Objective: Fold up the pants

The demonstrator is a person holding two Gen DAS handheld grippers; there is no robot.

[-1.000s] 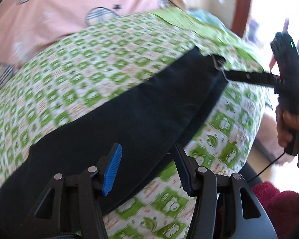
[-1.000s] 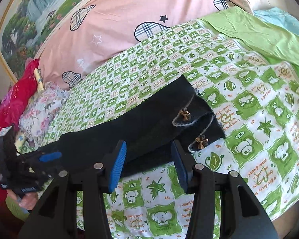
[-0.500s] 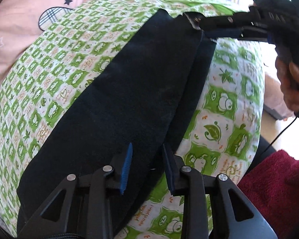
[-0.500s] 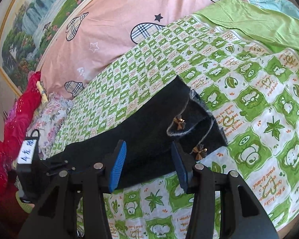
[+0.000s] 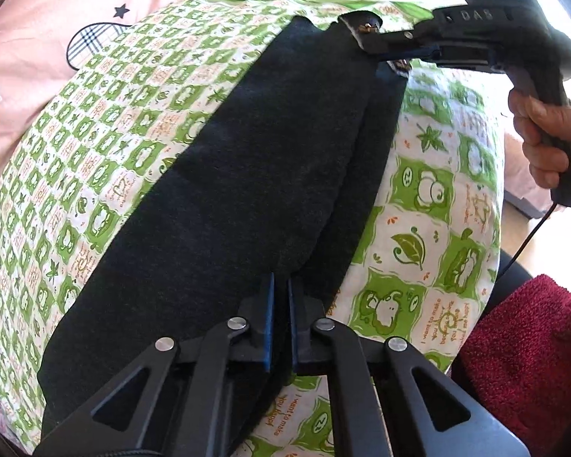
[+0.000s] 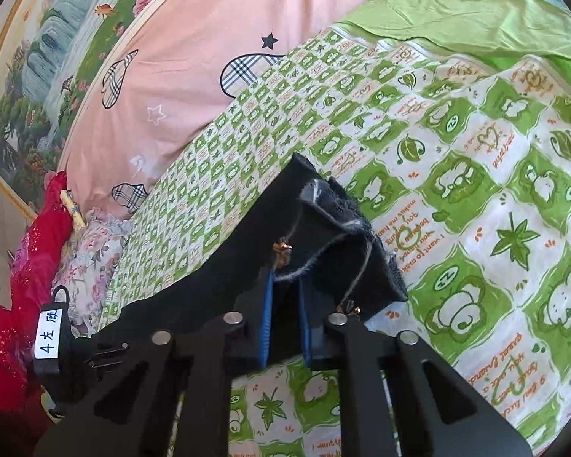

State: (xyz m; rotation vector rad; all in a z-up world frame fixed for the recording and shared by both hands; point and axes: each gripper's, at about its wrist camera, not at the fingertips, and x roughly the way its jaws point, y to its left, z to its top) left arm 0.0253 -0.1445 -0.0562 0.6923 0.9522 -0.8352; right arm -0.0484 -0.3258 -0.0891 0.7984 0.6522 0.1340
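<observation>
One pair of dark pants lies flat on the green-and-white patterned bedspread. In the left wrist view the long axis runs from 7 o'clock up to 1 o'clock, waist end near, cuffs far. Left gripper: blue pads nearly together, pinching the waist-end fabric. Right gripper: clamped on the cuff end, pads gripping cloth. Two leg cuffs visible, stacked and slightly offset, each with one small bronze bow, two bows in all. One pink pillow at 11 o'clock in the right view.
</observation>
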